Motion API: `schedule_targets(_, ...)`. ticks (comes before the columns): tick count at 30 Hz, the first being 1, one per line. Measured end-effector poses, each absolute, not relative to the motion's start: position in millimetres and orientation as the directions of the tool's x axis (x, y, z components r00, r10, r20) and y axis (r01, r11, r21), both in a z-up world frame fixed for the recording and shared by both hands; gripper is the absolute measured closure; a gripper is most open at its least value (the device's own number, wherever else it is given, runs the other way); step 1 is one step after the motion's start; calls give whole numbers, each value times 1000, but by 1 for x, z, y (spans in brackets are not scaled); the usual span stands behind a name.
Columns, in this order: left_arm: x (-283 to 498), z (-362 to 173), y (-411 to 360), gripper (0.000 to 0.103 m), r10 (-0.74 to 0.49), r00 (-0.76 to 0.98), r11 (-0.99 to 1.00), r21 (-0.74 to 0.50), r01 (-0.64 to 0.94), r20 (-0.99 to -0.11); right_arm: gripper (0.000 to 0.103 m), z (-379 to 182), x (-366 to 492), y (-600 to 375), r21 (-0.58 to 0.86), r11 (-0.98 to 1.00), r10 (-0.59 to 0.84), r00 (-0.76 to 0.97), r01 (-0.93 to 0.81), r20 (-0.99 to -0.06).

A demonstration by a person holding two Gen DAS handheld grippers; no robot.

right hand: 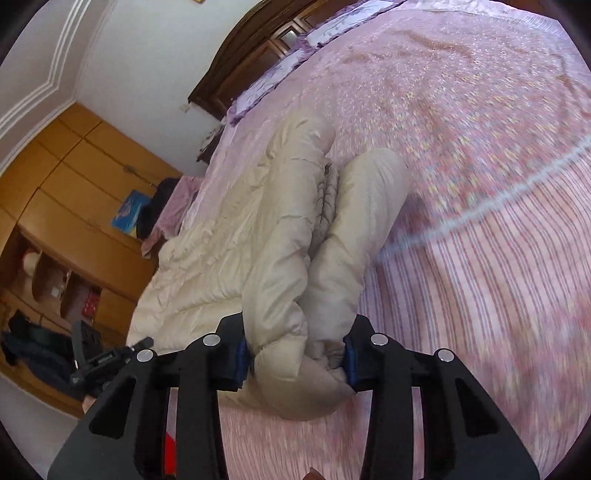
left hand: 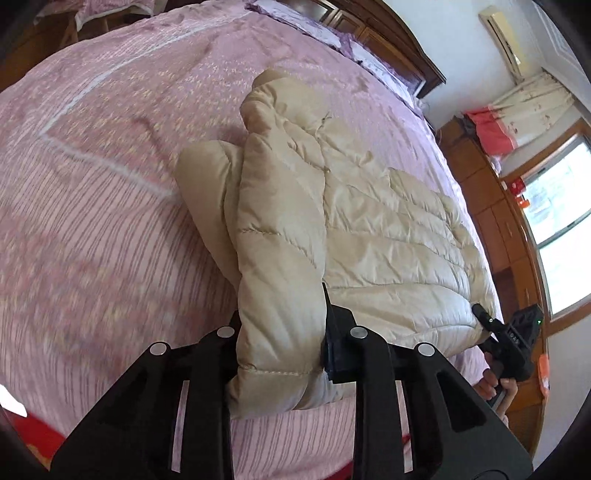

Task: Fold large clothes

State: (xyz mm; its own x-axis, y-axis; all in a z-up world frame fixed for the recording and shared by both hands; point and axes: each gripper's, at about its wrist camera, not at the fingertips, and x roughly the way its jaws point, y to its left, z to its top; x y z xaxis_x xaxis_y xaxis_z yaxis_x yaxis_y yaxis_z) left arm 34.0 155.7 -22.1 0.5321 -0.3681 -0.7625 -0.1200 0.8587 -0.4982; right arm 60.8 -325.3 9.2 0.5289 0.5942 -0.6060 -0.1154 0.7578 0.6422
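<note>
A cream quilted puffer jacket (left hand: 388,229) lies on a pink bed (left hand: 92,221). My left gripper (left hand: 282,332) is shut on a folded sleeve or edge of the jacket at its near end, lifting it off the bed. In the right wrist view the jacket (right hand: 229,236) stretches away to the left, and my right gripper (right hand: 295,356) is shut on a bunched fold of it. The right gripper also shows in the left wrist view (left hand: 509,336) at the jacket's right corner. The left gripper shows at lower left in the right wrist view (right hand: 107,360).
The bed has a dark wooden headboard (right hand: 251,55) and pillows (left hand: 325,29) at the far end. Wooden wardrobes (right hand: 74,184) stand beside the bed. A window (left hand: 561,221) is on the right. A red floor (left hand: 40,435) shows by the bed's near edge.
</note>
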Motion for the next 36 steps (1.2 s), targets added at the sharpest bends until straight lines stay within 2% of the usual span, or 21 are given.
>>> schedule_targets(2, 25, -27, 158, 72, -373, 513, 857, -499, -130, -773, 63, 4, 49, -322, 597, 793, 562, 522, -119, -642)
schedule_targets(9, 11, -18, 163, 57, -292, 534, 898, -419, -132, -793, 36, 10, 36, -327, 515, 854, 466, 552, -75, -692)
schedule_targets(15, 12, 9, 161, 54, -169, 606, 949, -294, -112, -778, 32, 33, 41, -342, 449, 891, 384, 641, -68, -665)
schedule_targets(19, 37, 20, 164, 54, -174, 669, 956, -287, -61, -722, 32, 29, 72, -343, 479, 876, 396, 655, -59, -643)
schedule_targets(23, 62, 15, 152, 54, -175, 670, 965, -259, -28, -722, 42, 16, 101, -329, 542, 839, 446, 637, -51, -629)
schedule_targets(24, 69, 10, 148, 54, -179, 661, 967, -255, -19, -729, 53, 10, 104, -327, 550, 834, 450, 625, -39, -638)
schedule_targets(26, 79, -1, 143, 54, -149, 640, 975, -219, -31, -754, 69, 2, 105, -325, 529, 849, 411, 618, 8, -670)
schedule_targets(27, 81, -4, 140, 54, -139, 636, 979, -201, -26, -759, 73, 1, 101, -325, 520, 854, 395, 617, 27, -681)
schedule_targets(32, 97, -24, 122, 54, -99, 620, 994, -111, 20, -778, 74, -10, 89, -321, 439, 898, 318, 622, 46, -715)
schedule_targets(36, 100, -21, 116, 53, -77, 617, 996, -88, 12, -783, 70, -19, 91, -331, 516, 853, 372, 601, 80, -708)
